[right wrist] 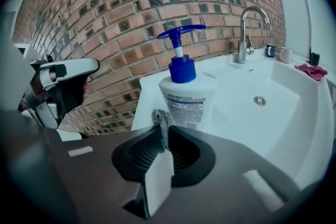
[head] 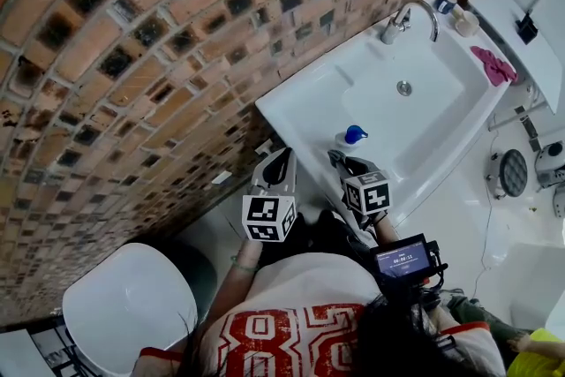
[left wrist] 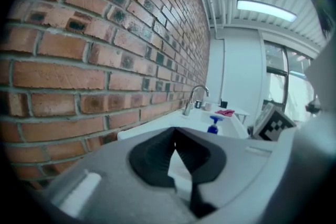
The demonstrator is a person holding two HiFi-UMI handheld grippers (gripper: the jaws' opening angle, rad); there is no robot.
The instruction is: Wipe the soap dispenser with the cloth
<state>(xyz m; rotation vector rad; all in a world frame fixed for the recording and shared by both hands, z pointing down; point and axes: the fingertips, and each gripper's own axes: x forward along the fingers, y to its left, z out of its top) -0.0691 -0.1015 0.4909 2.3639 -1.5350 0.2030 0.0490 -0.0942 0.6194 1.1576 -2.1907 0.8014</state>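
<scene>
Approach step; wiping not yet begun. Right tongs are clamped on a small wad of grey cloth, which pokes up past the tips. It sits just short of the soap dispenser, with no contact that the right gripper view shows. The dispenser stands upright, blue pump on top, on the near rim of the white sink, close to the brick wall. Left tongs are closed at the tips with nothing between them, beside the right pair and apart from the bottle. Next move, by my reading: press the cloth onto the bottle's body and rub. The bottle looks light and may slide or tip toward the basin, so the left tongs could steady it (they'd have to open first). Around: faucet, cups and a pink rag at the sink's far end, well apart; toilet lid below. Nothing stands between cloth and bottle.
</scene>
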